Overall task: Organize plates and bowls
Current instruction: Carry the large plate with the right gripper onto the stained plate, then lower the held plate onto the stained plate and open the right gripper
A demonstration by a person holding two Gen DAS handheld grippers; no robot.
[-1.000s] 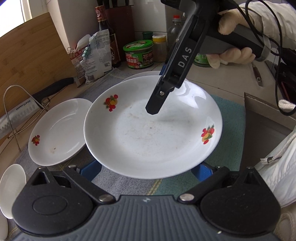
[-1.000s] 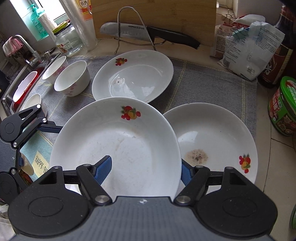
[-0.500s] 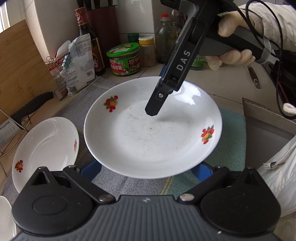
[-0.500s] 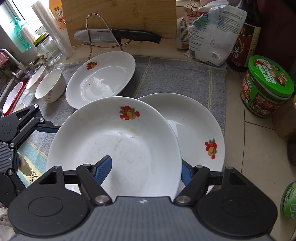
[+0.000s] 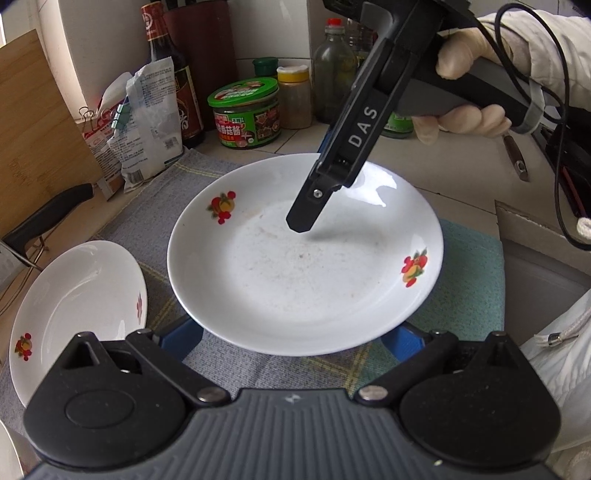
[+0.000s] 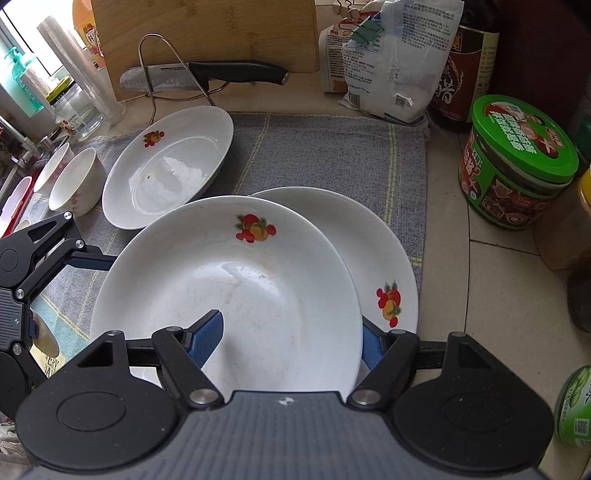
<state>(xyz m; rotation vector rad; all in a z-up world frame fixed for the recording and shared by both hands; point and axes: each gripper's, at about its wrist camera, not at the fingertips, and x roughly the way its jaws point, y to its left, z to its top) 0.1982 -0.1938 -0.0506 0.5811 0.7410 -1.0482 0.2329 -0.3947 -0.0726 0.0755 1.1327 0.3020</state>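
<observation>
A white plate with fruit prints point(image 5: 303, 280) point(image 6: 229, 295) hangs above the grey cloth, carried between both grippers. My left gripper point(image 5: 291, 332) is open, and its blue-padded fingers point(image 5: 184, 334) reach under the plate's near rim. My right gripper point(image 6: 290, 336) straddles the opposite rim. One of its pads point(image 6: 210, 332) lies inside the plate and the other sits outside the edge, so it is shut on the plate. A second matching plate point(image 6: 369, 251) lies on the cloth, partly under the carried one. A third plate point(image 6: 170, 166) point(image 5: 74, 295) and two small bowls point(image 6: 75, 181) sit further left.
A knife on a wire stand point(image 6: 207, 72) rests against a wooden board point(image 6: 207, 29) at the back. Food bags point(image 6: 388, 55), a dark bottle point(image 6: 465, 66) and a green-lidded jar point(image 6: 517, 158) crowd the right side. A gloved hand point(image 5: 461, 122) holds the right gripper. A sink edge point(image 6: 11, 192) is far left.
Both grippers have carried the plate to the right across the cloth, so it now overlaps the second plate more. The third plate and bowls have slid left in view. Neither grip looks different.
</observation>
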